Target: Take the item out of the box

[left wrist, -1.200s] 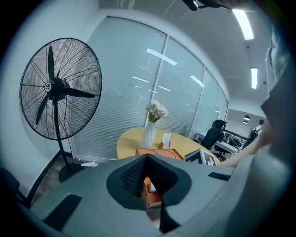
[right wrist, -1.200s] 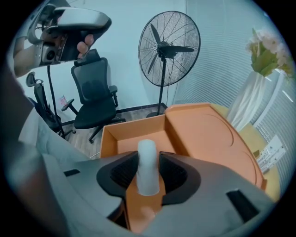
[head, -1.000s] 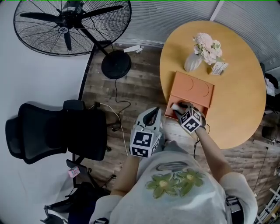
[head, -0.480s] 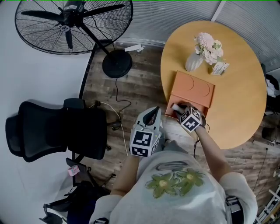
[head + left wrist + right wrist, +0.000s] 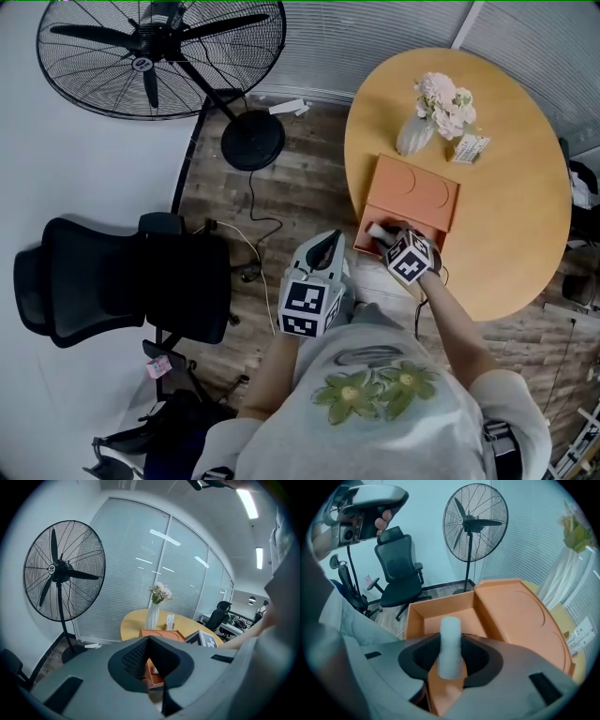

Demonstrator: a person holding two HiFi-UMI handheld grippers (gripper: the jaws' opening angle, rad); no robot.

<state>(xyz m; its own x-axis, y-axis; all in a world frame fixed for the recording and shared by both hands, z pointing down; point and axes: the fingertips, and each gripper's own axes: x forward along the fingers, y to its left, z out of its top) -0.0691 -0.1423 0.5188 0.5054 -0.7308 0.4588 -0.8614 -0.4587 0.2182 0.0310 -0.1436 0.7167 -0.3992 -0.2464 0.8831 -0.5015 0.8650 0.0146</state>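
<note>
Round yellow table (image 5: pixel 511 253): orange box (image 5: pixel 440 609) lies open. Your right gripper (image 5: pixel 451 656), jaws just closing, pinches white item (image 5: pixel 450 632) inside box, long axis along jaws; left gripper (image 5: pixel 149 640) pressed together, empty, farther off

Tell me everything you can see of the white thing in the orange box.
The white item is a smooth, matte cylinder with a rounded end, foam-like in look. It sits inside the open orange box, lengthwise in the right gripper, whose jaws have just been closing and press both its sides.

left gripper (image 5: pixel 149 640) (jaws seemingly together) faces orange box (image 5: pixel 159 633)
</note>
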